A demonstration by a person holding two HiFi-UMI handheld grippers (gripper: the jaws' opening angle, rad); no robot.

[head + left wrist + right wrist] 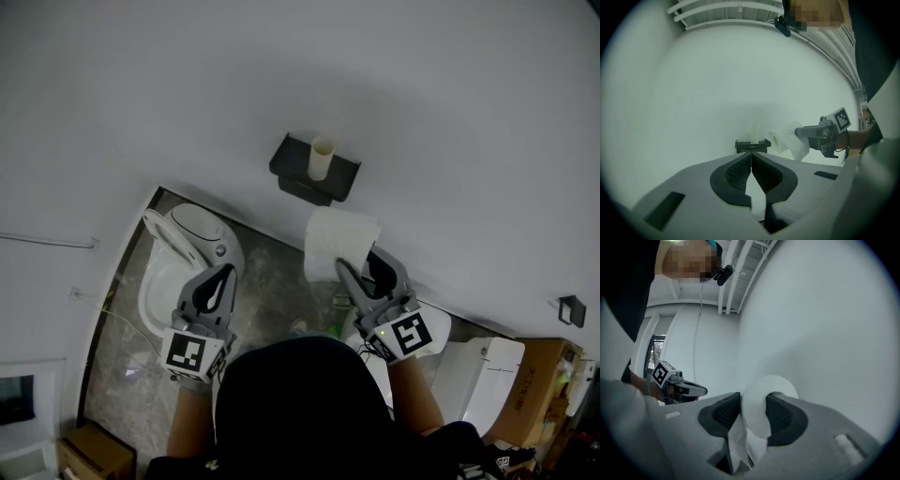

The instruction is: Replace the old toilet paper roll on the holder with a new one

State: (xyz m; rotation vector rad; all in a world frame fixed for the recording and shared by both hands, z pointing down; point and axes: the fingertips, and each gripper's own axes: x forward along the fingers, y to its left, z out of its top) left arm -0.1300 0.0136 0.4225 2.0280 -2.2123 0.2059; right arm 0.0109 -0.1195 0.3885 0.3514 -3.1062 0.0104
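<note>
two hand-held grippers are raised toward the wall (441, 103), and the work seems to split between them. at the left, above the toilet (178, 262), the left hand-held gripper (225, 274) has its jaws pressed together with nothing between them. it looks to be the free one for clearing the holder, so it should open before it gets close rather than nudge anything with closed tips.

in the middle, the black holder (298, 171) is fixed to the wall, with the old tube (322, 157), bare cardboard, standing upright on it. the tube is light and thin-walled. i would take it with a soft pinch across its side and lift it straight up along its own axis, so it does not tip or crush.

to the right and just below the holder, the right hand-held gripper (361, 265) is clamped on the new roll (339, 239), one jaw in the core and the other against the outside of the paper. a loose tail (738, 446) of paper hangs down between the jaws. that grip seems secure enough. the new roll should wait clear of the holder until the tube is off, then go on with its core lined up over the mount, taking care that the tail does not snag.
</note>
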